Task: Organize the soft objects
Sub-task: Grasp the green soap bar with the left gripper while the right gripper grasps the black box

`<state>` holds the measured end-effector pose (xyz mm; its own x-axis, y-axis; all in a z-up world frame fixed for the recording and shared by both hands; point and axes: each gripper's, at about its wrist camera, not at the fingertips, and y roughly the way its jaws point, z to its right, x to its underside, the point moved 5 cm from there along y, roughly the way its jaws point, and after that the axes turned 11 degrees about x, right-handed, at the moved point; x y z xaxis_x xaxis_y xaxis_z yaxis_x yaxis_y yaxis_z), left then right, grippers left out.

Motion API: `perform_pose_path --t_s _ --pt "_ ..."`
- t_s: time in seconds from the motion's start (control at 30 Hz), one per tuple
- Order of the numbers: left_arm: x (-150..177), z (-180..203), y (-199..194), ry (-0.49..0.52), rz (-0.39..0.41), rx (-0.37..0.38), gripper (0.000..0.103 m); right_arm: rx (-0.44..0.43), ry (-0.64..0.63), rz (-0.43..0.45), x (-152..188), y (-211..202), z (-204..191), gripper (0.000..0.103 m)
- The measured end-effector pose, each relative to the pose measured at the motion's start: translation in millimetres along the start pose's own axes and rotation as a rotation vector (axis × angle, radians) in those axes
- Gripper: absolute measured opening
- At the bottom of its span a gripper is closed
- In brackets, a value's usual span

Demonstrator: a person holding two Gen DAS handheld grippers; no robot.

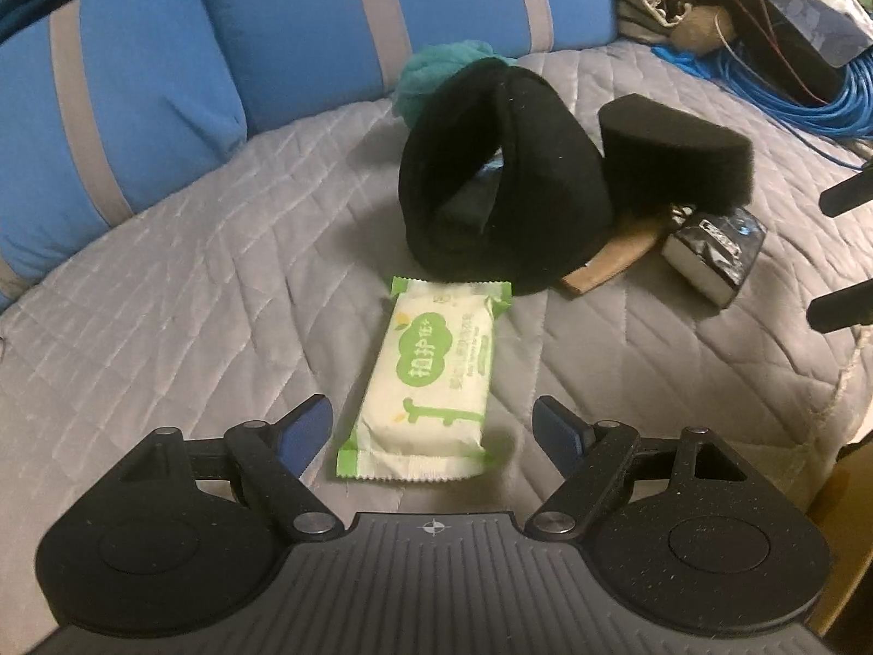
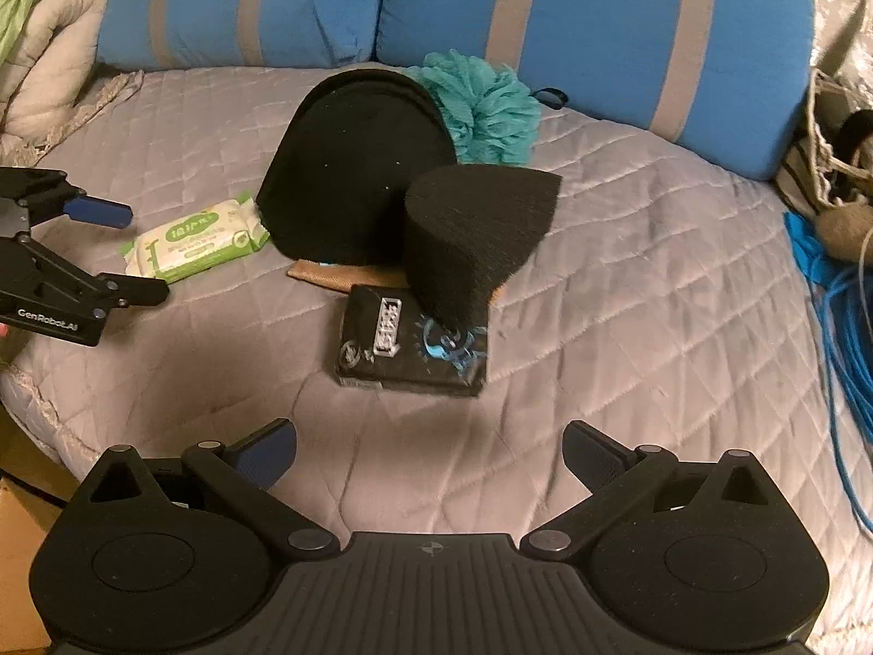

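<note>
A green and white wipes pack (image 1: 431, 376) lies on the grey quilt; my left gripper (image 1: 434, 423) is open, its fingers on either side of the pack's near end. Behind it stand black folded earmuffs (image 1: 502, 174), a black foam block (image 1: 676, 153), a teal mesh puff (image 1: 436, 73), a tan pouch (image 1: 611, 262) and a black tissue pack (image 1: 715, 251). In the right wrist view my right gripper (image 2: 431, 450) is open and empty, just short of the black tissue pack (image 2: 409, 344). The foam block (image 2: 474, 234), earmuffs (image 2: 354, 164), puff (image 2: 485, 103), wipes pack (image 2: 196, 243) and left gripper (image 2: 142, 254) show there too.
Blue cushions with grey stripes (image 2: 545, 16) line the back of the quilt (image 2: 627, 300). A coil of blue cable (image 2: 845, 338) and a rope bag (image 2: 835, 164) lie at the right. A pale blanket (image 2: 43, 65) is at the far left. A cardboard box (image 2: 16, 546) sits at the near left edge.
</note>
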<state>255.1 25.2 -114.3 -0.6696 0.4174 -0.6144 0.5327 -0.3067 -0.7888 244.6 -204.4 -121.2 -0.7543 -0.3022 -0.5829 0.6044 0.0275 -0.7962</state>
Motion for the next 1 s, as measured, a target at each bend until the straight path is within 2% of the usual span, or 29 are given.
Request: perform_pose_path --t_s 0.13,0.23,0.5,0.67,0.73,0.77,0.87,0.9,1.0 --pt "-5.6 -7.3 7.6 -0.012 0.006 0.004 0.081 -0.003 0.003 0.000 -10.5 11.4 -4.7 0.103" --pt "-8.4 -9.6 14.8 -0.011 -0.003 0.015 0.080 0.030 -0.008 -0.021 -17.3 22.1 -8.1 0.103" --pt "-13.2 -15.7 27.9 -0.037 -0.027 0.040 0.080 0.019 0.018 -0.071 -31.1 44.7 -13.9 0.103" --pt "-14.4 -6.8 32.8 0.005 -0.047 0.050 0.074 0.017 0.017 -0.078 -37.8 52.5 -18.3 0.102" --pt "-15.5 -5.3 34.9 0.008 -0.050 0.052 0.073 0.039 0.007 -0.090 -38.8 56.4 -19.7 0.097" --pt "-15.7 -6.0 35.2 -0.003 -0.049 0.053 0.073 0.054 0.005 -0.106 -38.7 59.2 -19.6 0.090" --pt "-15.9 -8.9 34.9 -0.036 -0.050 0.054 0.054 0.028 0.031 -0.143 -37.3 62.3 -16.6 0.075" --pt "-16.4 -10.5 34.3 -0.048 -0.049 0.046 0.049 0.024 0.041 -0.150 -36.9 61.9 -15.5 0.074" --pt "-18.4 -14.3 31.7 -0.089 -0.050 0.049 0.048 0.001 0.056 -0.157 -36.5 57.7 -15.1 0.073"
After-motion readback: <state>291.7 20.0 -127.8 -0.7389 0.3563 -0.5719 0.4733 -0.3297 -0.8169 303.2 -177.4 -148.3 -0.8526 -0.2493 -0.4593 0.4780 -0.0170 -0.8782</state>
